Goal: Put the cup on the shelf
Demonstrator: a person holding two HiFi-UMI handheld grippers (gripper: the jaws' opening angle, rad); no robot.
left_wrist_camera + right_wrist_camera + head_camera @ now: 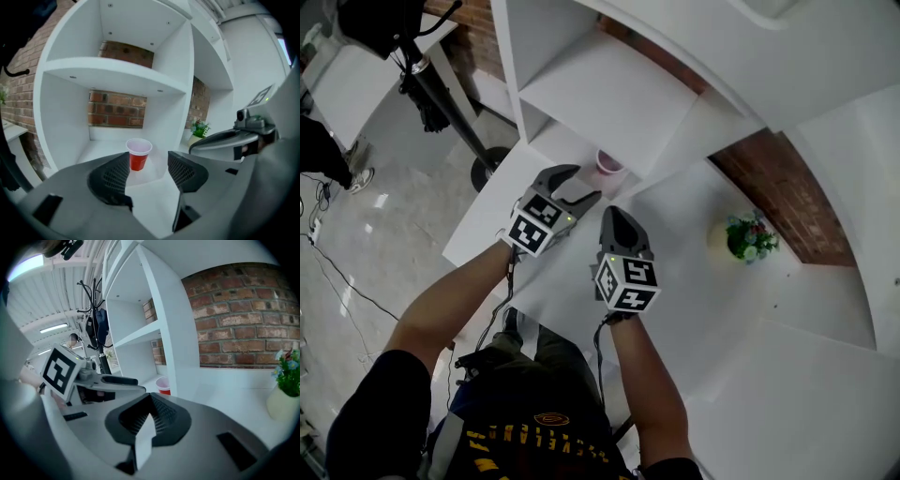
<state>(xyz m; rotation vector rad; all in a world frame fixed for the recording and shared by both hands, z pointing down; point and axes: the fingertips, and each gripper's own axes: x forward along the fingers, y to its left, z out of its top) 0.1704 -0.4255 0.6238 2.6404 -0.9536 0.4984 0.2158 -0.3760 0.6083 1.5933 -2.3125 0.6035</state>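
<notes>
The cup (138,153) stands upright, mouth up, on the white floor of the lower compartment of the shelf (112,75). It sits dead ahead of my left gripper (148,165), just past the tips and not between them. That claw is spread wide with nothing in it, and its pads are clear of the cup's wall. The cup's long axis is vertical and my jaws lie level on either side of the line to it, so I judge the way out is straight back along that line; any sideways drift could clip the rim and tip a light cup. My right gripper (151,416) is pinched together on nothing. It rests further off over the table (694,281), with the shelf's upright side panel between it and the cup, so the left is plainly the nearer one. The compartment is roomy, with brick wall (117,110) showing through its open back, and a potted plant (748,238) stands well apart to the right.
</notes>
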